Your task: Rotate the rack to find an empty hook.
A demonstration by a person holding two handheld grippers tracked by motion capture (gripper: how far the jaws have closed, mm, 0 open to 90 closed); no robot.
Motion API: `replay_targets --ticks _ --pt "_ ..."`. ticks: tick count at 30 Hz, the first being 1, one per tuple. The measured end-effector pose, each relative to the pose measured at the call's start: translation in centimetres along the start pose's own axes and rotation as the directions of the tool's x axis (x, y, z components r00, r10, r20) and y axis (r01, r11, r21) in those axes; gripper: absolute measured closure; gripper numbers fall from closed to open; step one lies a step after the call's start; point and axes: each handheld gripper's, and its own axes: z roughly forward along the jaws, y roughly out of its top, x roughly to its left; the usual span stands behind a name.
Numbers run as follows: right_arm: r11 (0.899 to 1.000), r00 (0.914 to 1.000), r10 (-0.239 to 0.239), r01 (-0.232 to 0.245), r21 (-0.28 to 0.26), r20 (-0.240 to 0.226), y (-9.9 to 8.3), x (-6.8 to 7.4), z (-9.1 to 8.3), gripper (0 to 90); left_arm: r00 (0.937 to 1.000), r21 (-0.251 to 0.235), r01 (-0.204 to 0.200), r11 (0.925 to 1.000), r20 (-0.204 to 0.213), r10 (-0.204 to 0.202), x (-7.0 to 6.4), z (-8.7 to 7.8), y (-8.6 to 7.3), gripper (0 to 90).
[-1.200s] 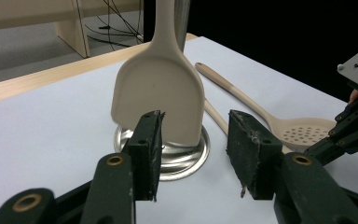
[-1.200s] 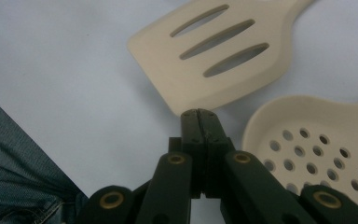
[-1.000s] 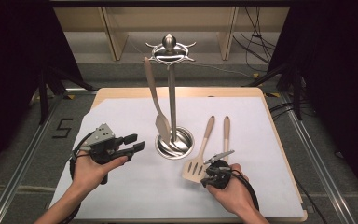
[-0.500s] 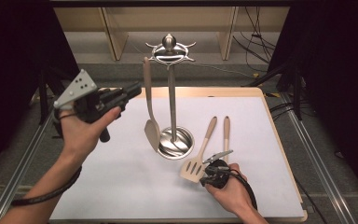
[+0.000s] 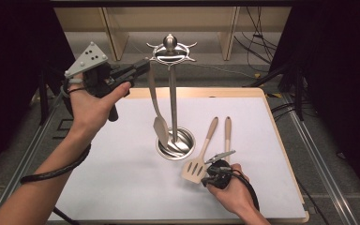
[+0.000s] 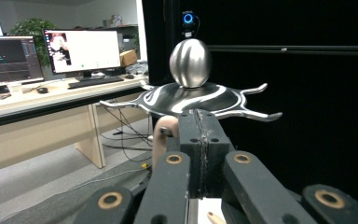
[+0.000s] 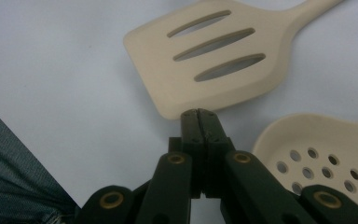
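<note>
Hovering left claw (image 5: pixel 143 65), jaws together, beside hanging spatula (image 5: pixel 158 117) top.

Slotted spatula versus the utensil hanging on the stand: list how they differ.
The slotted spatula lies flat on the white mat; the hanging utensil dangles upright from the stand. The spatula's head has three slots; the hanging one's looks solid. The right gripper rests beside the spatula; the left gripper is at the hanging utensil's top. Both are beige.

Left tongs (image 5: pixel 140 67) raised, right tongs (image 5: pixel 205 180) low, both closed
</note>
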Motion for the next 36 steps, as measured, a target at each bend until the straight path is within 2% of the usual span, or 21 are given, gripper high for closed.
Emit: replay_targets --ticks 14,15,19,20,22,23,24,27,31,32,34,36 --pt "1.0 1.0 -0.003 0.003 0.002 0.0 0.0 -0.1 0.2 90.0 0.9994 0.012 -0.014 0.9998 -0.033 0.015 0.7 0.4 0.1 89.1" --pt "1.0 0.9999 0.017 -0.017 0.006 0.002 0.1 0.1 0.2 90.0 0.9993 0.015 -0.015 0.9998 -0.035 0.016 0.9 0.5 0.2 89.0" --pt "1.0 0.9999 0.011 -0.011 0.006 -0.001 0.1 0.1 0.4 90.0 0.9993 -0.001 -0.018 0.9998 -0.032 0.018 0.9 0.5 0.1 87.3" --pt "1.0 0.9999 0.014 -0.014 0.006 0.0 0.2 0.3 0.5 90.0 0.9989 -0.023 -0.027 0.9994 -0.039 0.026 0.6 0.1 0.1 81.9" --pt "1.0 1.0 0.005 -0.005 0.001 0.0 0.2 0.3 0.7 90.0 0.9987 -0.031 -0.031 0.999 -0.04 0.03 0.5 -0.1 0.1 79.2" --pt "1.0 1.0 0.004 -0.004 0.001 -0.003 0.3 0.4 0.8 90.0 0.9982 -0.052 -0.038 0.9979 -0.048 0.035 0.1 -0.8 0.0 74.7" --pt "1.0 1.0 0.004 -0.004 0.001 -0.003 0.3 0.4 0.8 90.0 0.9982 -0.052 -0.038 0.9979 -0.048 0.035 0.1 -0.8 0.0 72.9" --pt "1.0 1.0 0.002 -0.002 -0.006 -0.001 0.5 0.4 0.9 90.0 0.9982 -0.059 -0.039 0.9975 -0.047 0.037 -0.2 -2.3 -0.6 69.5" --pt "1.0 0.9999 0.011 -0.011 -0.018 -0.004 0.4 0.5 0.8 90.0 0.9986 -0.026 -0.042 0.9988 -0.033 0.041 -0.8 -4.0 -2.0 62.7" --pt "1.0 1.0 -0.003 0.003 -0.031 -0.006 0.5 0.5 0.7 90.0 0.999 -0.012 -0.04 0.9991 -0.022 0.039 -1.0 -4.4 -2.5 61.5" --pt "0.999 0.9998 0.006 -0.007 -0.037 -0.017 0.4 0.7 0.2 86.6 0.9997 0.008 -0.025 0.9997 -0.007 0.025 -1.2 -4.9 -3.6 59.5" --pt "0.997 0.9999 0.001 -0.002 -0.078 -0.014 0.3 0.7 -0.4 83.6 0.9999 0.026 -0.014 0.9996 0.002 0.014 -1.4 -5.3 -4.5 57.6"
